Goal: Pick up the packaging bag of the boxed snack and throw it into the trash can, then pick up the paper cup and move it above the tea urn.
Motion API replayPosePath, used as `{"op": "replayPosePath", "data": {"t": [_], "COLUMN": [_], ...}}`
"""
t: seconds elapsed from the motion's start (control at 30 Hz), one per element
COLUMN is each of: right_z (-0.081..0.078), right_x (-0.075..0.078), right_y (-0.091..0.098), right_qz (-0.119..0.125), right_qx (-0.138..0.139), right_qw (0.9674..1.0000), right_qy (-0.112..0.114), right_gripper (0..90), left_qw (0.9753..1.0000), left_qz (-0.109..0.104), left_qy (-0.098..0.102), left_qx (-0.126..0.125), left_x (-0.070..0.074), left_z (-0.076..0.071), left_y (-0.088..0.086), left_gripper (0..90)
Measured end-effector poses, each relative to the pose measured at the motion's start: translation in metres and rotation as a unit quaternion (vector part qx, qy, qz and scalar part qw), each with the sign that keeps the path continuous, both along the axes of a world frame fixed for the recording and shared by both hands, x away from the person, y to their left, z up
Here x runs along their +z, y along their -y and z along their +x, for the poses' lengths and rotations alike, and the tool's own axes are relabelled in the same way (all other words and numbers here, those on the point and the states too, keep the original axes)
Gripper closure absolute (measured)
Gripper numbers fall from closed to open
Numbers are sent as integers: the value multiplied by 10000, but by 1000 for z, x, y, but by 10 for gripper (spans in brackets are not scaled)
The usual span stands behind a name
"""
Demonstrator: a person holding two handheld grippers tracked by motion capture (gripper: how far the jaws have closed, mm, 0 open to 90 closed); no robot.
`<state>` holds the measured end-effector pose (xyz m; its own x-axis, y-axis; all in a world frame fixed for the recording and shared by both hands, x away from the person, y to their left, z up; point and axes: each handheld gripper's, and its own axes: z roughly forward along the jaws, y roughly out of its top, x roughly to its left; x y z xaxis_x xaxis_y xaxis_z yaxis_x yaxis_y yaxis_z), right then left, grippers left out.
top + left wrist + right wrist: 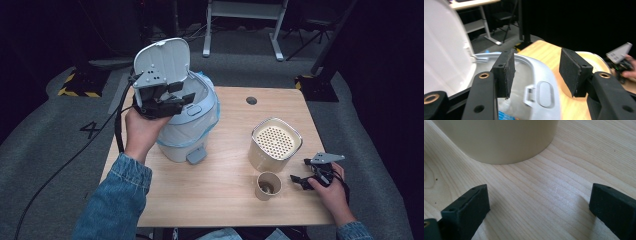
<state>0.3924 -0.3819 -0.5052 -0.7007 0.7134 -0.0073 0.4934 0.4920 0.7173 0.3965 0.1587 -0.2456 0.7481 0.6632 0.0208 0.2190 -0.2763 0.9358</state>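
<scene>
Hovering above the bin [187,125] at the table's [225,200] left, the left gripper [167,100] has its jaws spread with nothing between them; in its own view the pads [506,72] frame the bin's grey rim and latch just below. The lid [162,62] stands tipped up and back, just behind and to the left of that gripper, so the bin's mouth lies open directly under the jaws. Well apart on the right, the right gripper [312,172] rests low on the wood, jaws also spread and empty, pointing at the cream canister [275,145] just ahead of it; the paper cup [268,186] sits beside it, nearer the person. What the cup holds is too dark to tell. The right hand is plainly nearer both vessels, and the bin lies across the table to their left.
</scene>
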Motion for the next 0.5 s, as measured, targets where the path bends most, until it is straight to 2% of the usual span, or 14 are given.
{"op": "replayPosePath", "data": {"t": [0.13, 0.27, 0.4, 0.5], "right_z": [0, 0, 0, 0], "right_x": [0, 0, 0, 0], "right_y": [0, 0, 0, 0], "right_qz": [-1, 0, -1, -3], "right_qx": [-1, 0, -1, 4], "right_qw": [10000, 10000, 10000, 10000], "right_qy": [-1, -1, -2, -5], "right_gripper": [28, 28, 28, 29], "left_qw": [9995, 9986, 9977, 9975], "left_qz": [143, 239, 265, 298], "left_qy": [-98, -97, -164, -251], "left_qx": [-282, -468, -594, -592], "left_x": [0, -4, -16, -29], "left_z": [-16, -33, -44, -51], "left_y": [3, 2, -2, -5], "left_gripper": [466, 466, 458, 453]}}
